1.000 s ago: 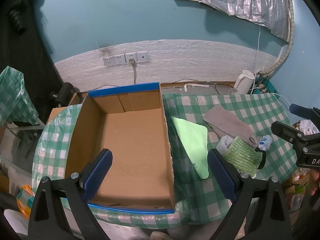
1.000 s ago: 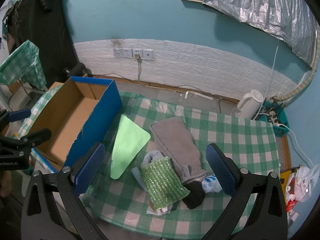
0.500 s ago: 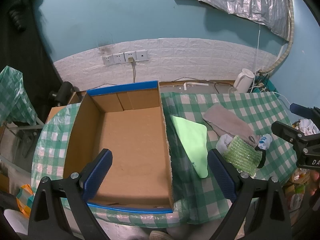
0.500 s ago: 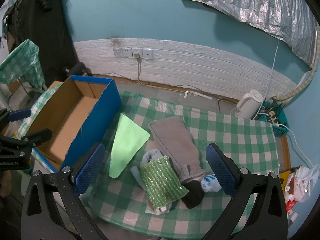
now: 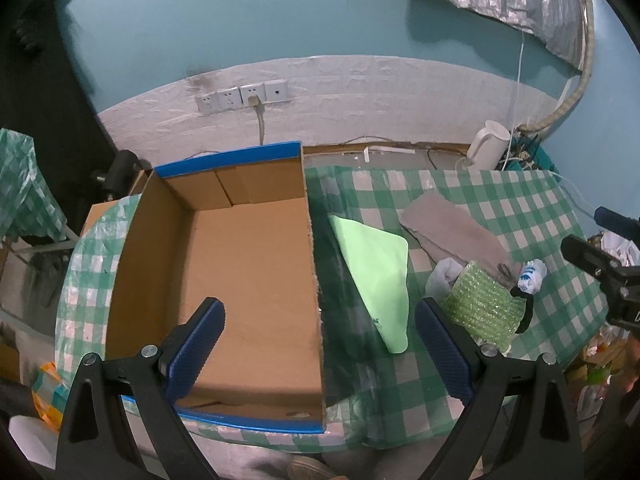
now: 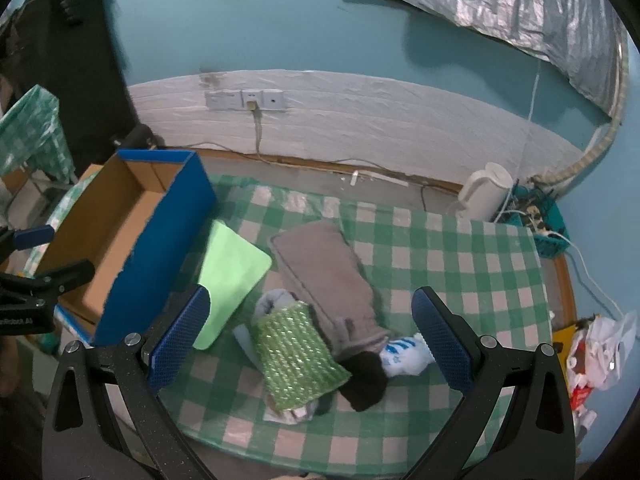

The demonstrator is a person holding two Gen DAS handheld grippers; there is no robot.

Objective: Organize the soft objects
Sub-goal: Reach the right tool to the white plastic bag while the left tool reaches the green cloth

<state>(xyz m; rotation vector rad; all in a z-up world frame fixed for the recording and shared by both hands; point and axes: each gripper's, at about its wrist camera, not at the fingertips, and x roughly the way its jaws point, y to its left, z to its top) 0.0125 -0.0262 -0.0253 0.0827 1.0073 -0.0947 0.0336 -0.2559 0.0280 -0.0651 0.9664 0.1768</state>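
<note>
I hold the left gripper (image 5: 318,338) spread wide and empty above the cardboard box (image 5: 248,280), and the right gripper (image 6: 310,334) equally spread and empty above the pile. Right of the box lie the light green cloth (image 6: 230,270), grey towel (image 6: 324,276), green sparkly pouch (image 6: 298,356), black sock (image 6: 366,380) and white-blue sock (image 6: 406,356) on the checked tablecloth (image 6: 460,264).
</note>
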